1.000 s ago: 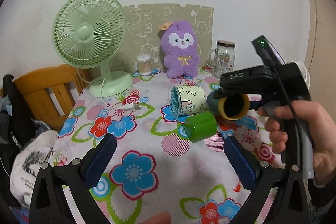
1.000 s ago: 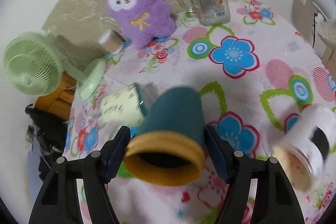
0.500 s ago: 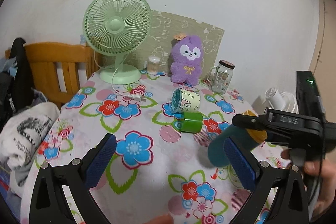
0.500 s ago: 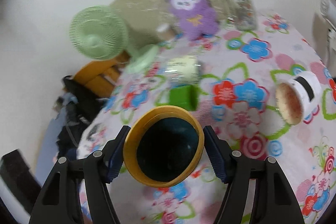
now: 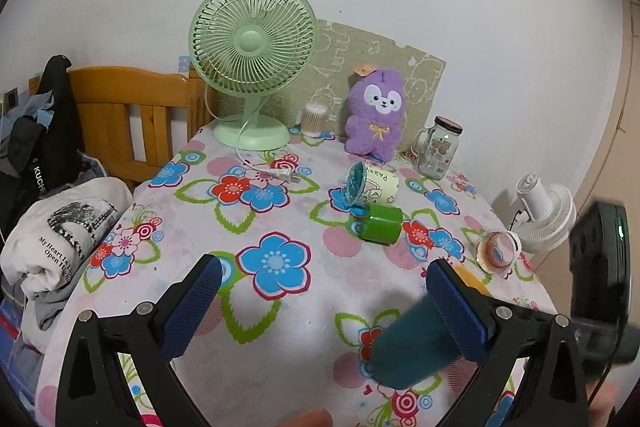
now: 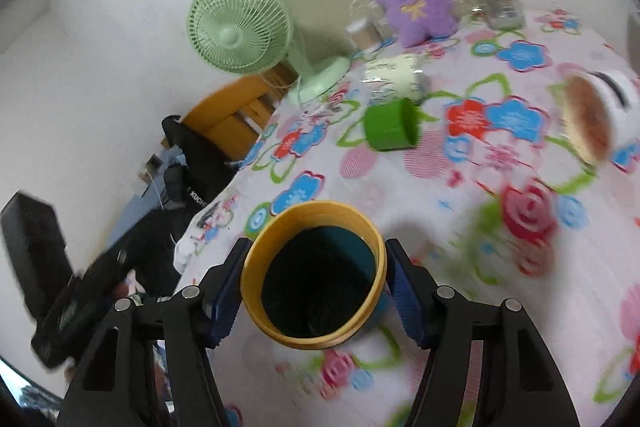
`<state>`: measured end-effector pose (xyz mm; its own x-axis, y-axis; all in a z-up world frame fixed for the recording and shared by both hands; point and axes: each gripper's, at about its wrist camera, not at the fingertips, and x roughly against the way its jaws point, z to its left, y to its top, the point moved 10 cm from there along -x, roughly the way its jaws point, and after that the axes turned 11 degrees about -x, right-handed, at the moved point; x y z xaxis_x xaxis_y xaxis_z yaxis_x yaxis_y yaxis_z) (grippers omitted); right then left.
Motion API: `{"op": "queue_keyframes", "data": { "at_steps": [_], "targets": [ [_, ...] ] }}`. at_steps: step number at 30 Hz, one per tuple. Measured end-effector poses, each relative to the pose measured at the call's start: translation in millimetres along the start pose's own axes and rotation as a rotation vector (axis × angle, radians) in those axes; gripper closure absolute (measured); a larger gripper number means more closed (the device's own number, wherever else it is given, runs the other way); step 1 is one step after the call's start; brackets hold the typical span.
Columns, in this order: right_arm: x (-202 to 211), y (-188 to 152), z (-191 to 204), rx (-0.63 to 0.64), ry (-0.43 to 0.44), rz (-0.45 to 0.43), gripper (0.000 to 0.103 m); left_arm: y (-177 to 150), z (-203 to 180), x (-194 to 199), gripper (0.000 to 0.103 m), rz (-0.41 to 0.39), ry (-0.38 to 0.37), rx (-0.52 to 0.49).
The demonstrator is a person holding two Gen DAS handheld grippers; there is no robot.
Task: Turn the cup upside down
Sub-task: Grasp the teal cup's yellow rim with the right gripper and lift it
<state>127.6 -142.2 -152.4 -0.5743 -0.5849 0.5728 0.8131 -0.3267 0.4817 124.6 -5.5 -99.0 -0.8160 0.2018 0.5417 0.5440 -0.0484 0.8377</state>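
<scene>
While the left wrist view reads "My Heart Is Open" on a folded white shirt (image 5: pixel 60 227) at far left and "PART" on a pale tipped mug (image 5: pixel 374 183), we see the left gripper (image 5: pixel 332 311) spread wide, empty. Our teal cup (image 5: pixel 416 343) hangs low right, tilted, above the floral tablecloth (image 5: pixel 280 359). A green cup (image 5: pixel 380 225) lies mid-table.

From the right wrist view, the right gripper (image 6: pixel 314 275) clamps the teal cup (image 6: pixel 316 275) — yellow rim facing us, dark inside. Beyond lie the green cup (image 6: pixel 390 131) and a blurred white cup (image 6: pixel 596 115).
</scene>
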Motion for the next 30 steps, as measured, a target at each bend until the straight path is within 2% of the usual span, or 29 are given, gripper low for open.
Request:
{"op": "queue_keyframes", "data": {
  "at_steps": [4,5,6,8,9,12,18,22,30],
  "targets": [
    [27,-13,-18,0.076,-0.073,-0.006,0.035,-5,-4,-1,0.000,0.006,-0.012,0.000],
    [34,-12,-19,0.083,-0.072,-0.016,0.031,-5,-6,-2,0.000,0.007,-0.019,-0.002],
    [38,-10,-20,0.090,-0.075,-0.025,0.020,-6,-10,-4,0.000,0.009,-0.026,-0.004],
    [51,-3,-19,0.118,-0.108,-0.075,0.007,-7,-18,-8,0.000,0.019,-0.044,-0.007],
    [56,0,-18,0.135,-0.122,-0.098,0.005,-9,-24,-9,0.000,0.027,-0.056,-0.008],
    [63,4,-12,0.182,-0.140,-0.118,0.004,-15,-37,-10,0.000,0.058,-0.077,0.010],
    [73,2,-7,0.231,-0.132,-0.122,0.004,-38,-71,-9,0.000,0.161,-0.182,0.139],
    [85,3,-13,0.281,-0.174,-0.133,0.004,-47,-89,-16,0.000,0.214,-0.195,0.175],
    [107,1,-46,0.250,-0.208,-0.123,0.004,-54,-108,-28,0.000,0.272,-0.179,0.210]
  ]
}}
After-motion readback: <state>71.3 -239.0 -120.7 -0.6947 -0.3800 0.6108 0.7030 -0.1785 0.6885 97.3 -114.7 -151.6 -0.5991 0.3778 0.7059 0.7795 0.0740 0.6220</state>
